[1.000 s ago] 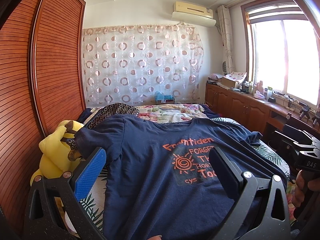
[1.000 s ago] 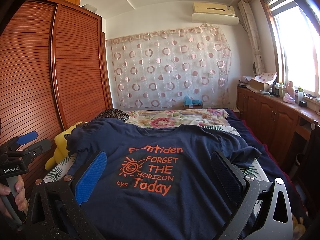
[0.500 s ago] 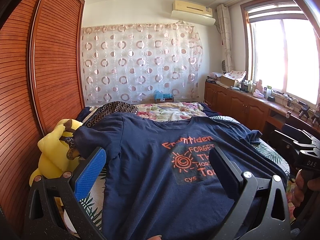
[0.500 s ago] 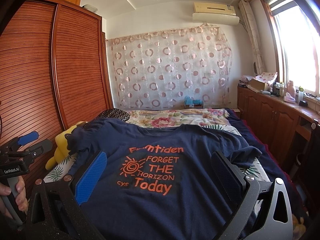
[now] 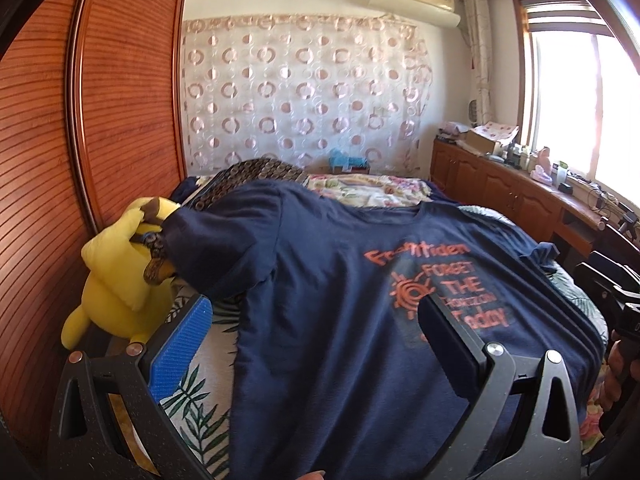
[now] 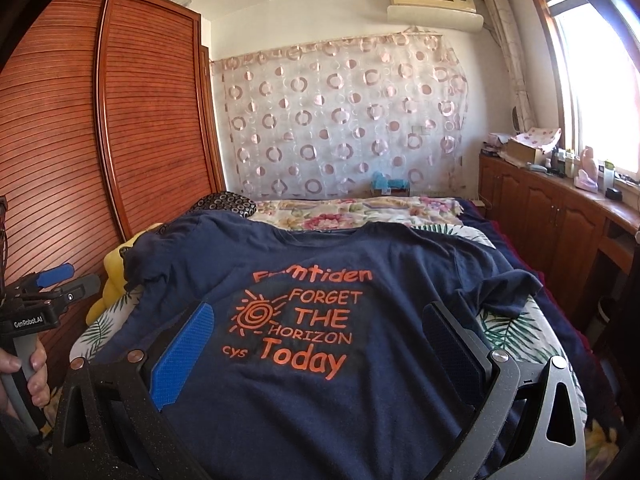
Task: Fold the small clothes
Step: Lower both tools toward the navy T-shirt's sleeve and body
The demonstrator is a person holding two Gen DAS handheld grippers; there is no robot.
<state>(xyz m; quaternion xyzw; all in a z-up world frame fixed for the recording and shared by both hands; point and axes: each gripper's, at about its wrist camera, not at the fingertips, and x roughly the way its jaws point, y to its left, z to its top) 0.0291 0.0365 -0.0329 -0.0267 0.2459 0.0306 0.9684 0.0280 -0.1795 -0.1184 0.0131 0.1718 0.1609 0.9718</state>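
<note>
A bed (image 6: 516, 332) in leaf-print sheets carries a navy T-shirt (image 6: 320, 392) spread flat, a yellow plush toy (image 5: 116, 280) at nine o'clock, a floral quilt (image 6: 352, 212) at twelve.

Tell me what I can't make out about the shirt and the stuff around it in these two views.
- T-shirt hem: cut off by the bottom edge and gripper frames, both views.
- First printed word: creased, partly unreadable.
- Left sleeve end: draped over the yellow plush toy, hiding its face.
- Counter items by the window: too small.
- Left wrist view: motion-blurred print.
</note>
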